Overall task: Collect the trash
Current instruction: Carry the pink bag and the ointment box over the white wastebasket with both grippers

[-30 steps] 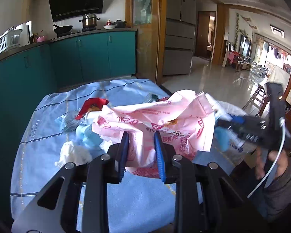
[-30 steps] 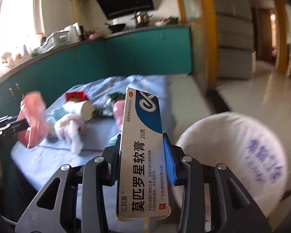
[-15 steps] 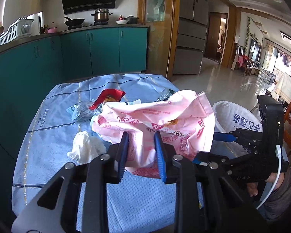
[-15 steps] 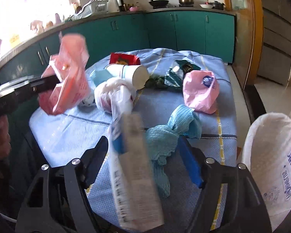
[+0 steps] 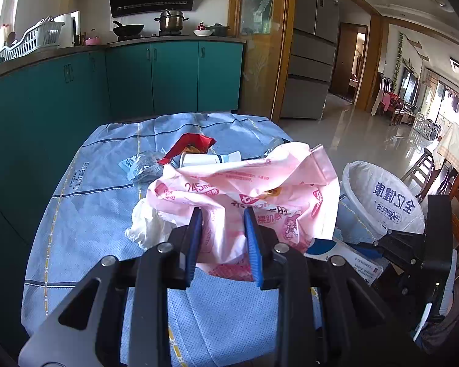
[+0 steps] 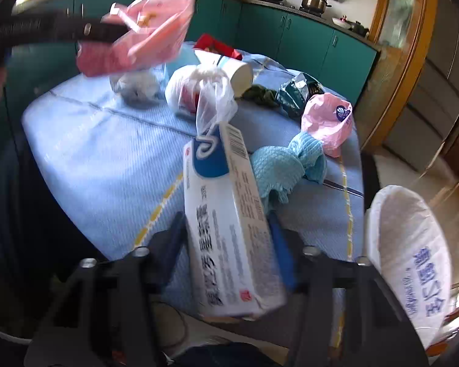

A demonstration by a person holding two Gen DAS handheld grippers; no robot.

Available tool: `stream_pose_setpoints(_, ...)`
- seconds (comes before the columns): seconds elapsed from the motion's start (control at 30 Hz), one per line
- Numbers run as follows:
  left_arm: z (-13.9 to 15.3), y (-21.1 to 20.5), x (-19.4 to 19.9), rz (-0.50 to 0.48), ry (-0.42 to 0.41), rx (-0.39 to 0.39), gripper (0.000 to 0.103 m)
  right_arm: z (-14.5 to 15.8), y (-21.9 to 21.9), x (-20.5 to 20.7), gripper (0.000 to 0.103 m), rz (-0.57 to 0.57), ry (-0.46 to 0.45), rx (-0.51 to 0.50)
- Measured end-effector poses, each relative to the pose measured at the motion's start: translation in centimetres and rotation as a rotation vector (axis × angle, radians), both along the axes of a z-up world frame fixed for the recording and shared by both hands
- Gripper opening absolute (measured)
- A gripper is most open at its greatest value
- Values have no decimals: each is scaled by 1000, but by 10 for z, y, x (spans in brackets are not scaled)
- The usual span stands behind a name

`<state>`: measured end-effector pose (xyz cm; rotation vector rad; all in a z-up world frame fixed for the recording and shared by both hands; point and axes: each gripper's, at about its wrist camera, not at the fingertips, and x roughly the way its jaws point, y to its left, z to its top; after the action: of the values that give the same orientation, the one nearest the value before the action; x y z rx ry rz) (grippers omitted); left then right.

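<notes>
1. Left gripper [image 5: 222, 238], lower centre of the left wrist view: jaws drawn close, pinching a crumpled pink plastic bag [image 5: 244, 195] with red print. The bag is bunched between the blue pads and fans out above them, held up off the table.
2. Right gripper [image 6: 226, 244], lower centre of the right wrist view: a white and blue carton [image 6: 226, 220] sits lengthwise between the blue pads, tilted, its far end toward the middle of the frame. The jaws have just been closing in on it; motion blur hides whether the pads press its sides, so I cannot tell if the grip is firm.
3. Same carton [image 5: 342, 253] shows at lower right of the left wrist view, beside the pink bag.
4. Table with a light blue cloth [image 6: 101, 140] fills the middle of both views.
5. Loose trash on the cloth, right wrist view: clear plastic bag [image 6: 199, 91] at centre top, paper cup [image 6: 235, 73] on its side just behind it, red wrapper [image 6: 214, 46] further back, dark foil packet [image 6: 296, 94] to the right, small pink bag [image 6: 327, 122] near the right edge of the cloth, teal mesh cloth [image 6: 284, 168] just beside the carton.
6. White lined bin [image 6: 407, 250] with blue print stands off the table, lower right of the right wrist view.
7. Teal kitchen cabinets [image 5: 168, 76] across the background.
</notes>
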<state>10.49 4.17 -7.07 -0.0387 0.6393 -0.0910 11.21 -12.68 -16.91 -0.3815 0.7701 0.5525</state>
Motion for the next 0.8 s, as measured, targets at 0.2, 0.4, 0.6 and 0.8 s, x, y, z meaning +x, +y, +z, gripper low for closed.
stream_pose_setpoints(0.2,8,0,-2,-1,-27,-10,29,27,-18,2,23,11,15,174)
stream_pose_setpoints(0.4,10,-4,0,-11,-34,-10,29,29,-21,16,23,20,70,223)
stream_pose_setpoints(0.6,7,-1,0,-1,-25,-7,29,4,-4,18,24,49,140,182)
stream_pose_setpoints(0.8,16,-4,0,-7,-50,-17,29,40,-26,6,24,-1,27,247)
